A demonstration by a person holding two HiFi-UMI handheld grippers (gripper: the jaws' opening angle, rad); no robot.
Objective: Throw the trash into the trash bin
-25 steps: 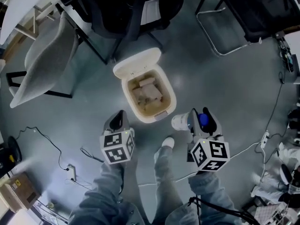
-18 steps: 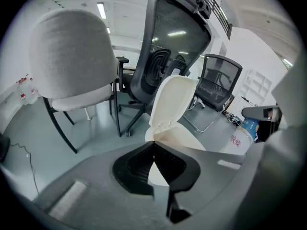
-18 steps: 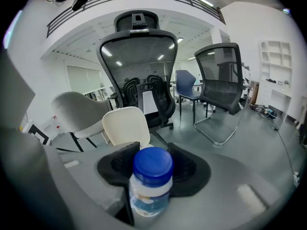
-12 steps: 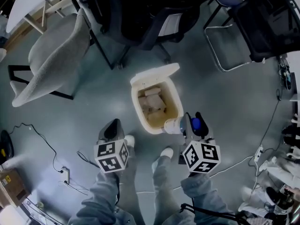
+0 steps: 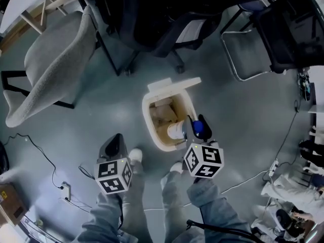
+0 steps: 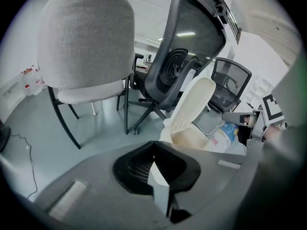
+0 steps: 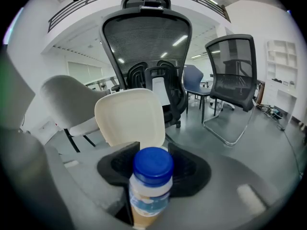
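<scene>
A white trash bin point(image 5: 151, 128) stands on the grey floor with its lid point(image 5: 174, 84) flipped up; brownish trash lies inside. My right gripper point(image 5: 191, 128) is shut on a white bottle point(image 5: 176, 130) with a blue cap, and the bottle hangs over the bin's near right rim. In the right gripper view the bottle point(image 7: 149, 195) fills the jaws of the right gripper point(image 7: 153, 166), with the lid point(image 7: 130, 116) right behind. My left gripper point(image 5: 115, 144) hovers left of the bin, shut and holding nothing. The left gripper view shows the left gripper point(image 6: 156, 172), the bin point(image 6: 189, 137) and the bottle point(image 6: 221, 139).
A grey padded chair point(image 5: 50, 59) stands at the far left, a black office chair point(image 5: 162, 24) just behind the bin, and a metal-framed chair point(image 5: 263, 34) at the far right. Cables point(image 5: 61, 184) lie on the floor at left. The person's shoes point(image 5: 135, 156) are near the bin.
My right gripper has carried the bottle from beside the bin's right front corner to over its opening. The left gripper has drifted left, away from the bin.
</scene>
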